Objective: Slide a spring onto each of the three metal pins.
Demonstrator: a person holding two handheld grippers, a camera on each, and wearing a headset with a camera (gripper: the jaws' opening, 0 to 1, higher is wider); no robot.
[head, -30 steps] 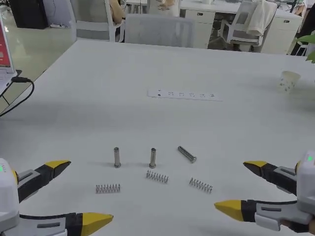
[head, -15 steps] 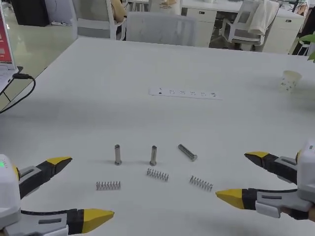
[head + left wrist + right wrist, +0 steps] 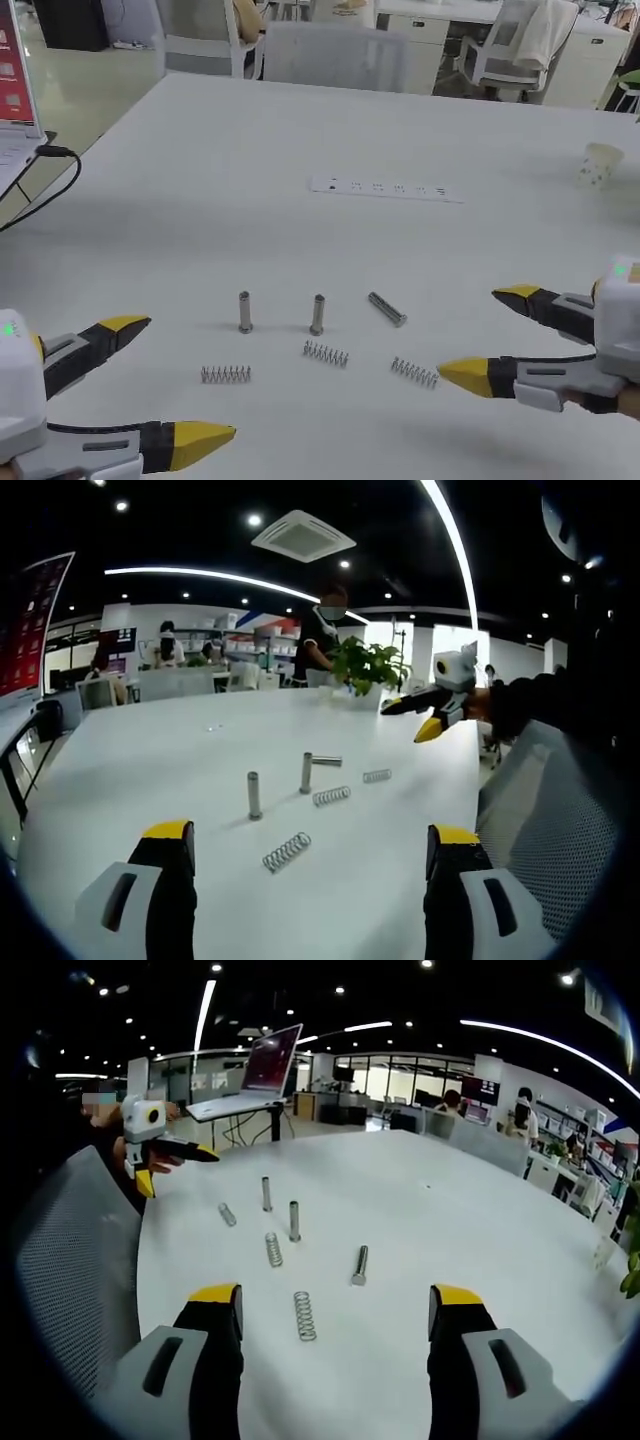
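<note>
Springs, three: short coils of bare grey wire, all lying flat on the white worktop (image 3: 300, 130), each apart from the pins. Left tongs (image 3: 165, 380): black arms with yellow tips, spread wide apart and holding nothing, at the near left corner. Left spring (image 3: 226, 374): lying crosswise, just in front of the left pin (image 3: 245, 311), a plain grey metal cylinder standing upright on a slightly wider foot. Middle spring (image 3: 326, 354): a little slanted, close in front of the middle pin (image 3: 318, 314), which is likewise upright. Right pin (image 3: 386, 309): lying on its side, slanted, wider end toward the near right. Right spring (image 3: 414, 372): slanted, in front of that pin and just beside the nearer yellow tip of the right tongs (image 3: 488, 334), not touching it. Right tongs: yellow-tipped, wide apart, empty, at the near right. Back row: white power strip (image 3: 385, 188) mid-worktop; paper cup (image 3: 600, 163) at far right.
</note>
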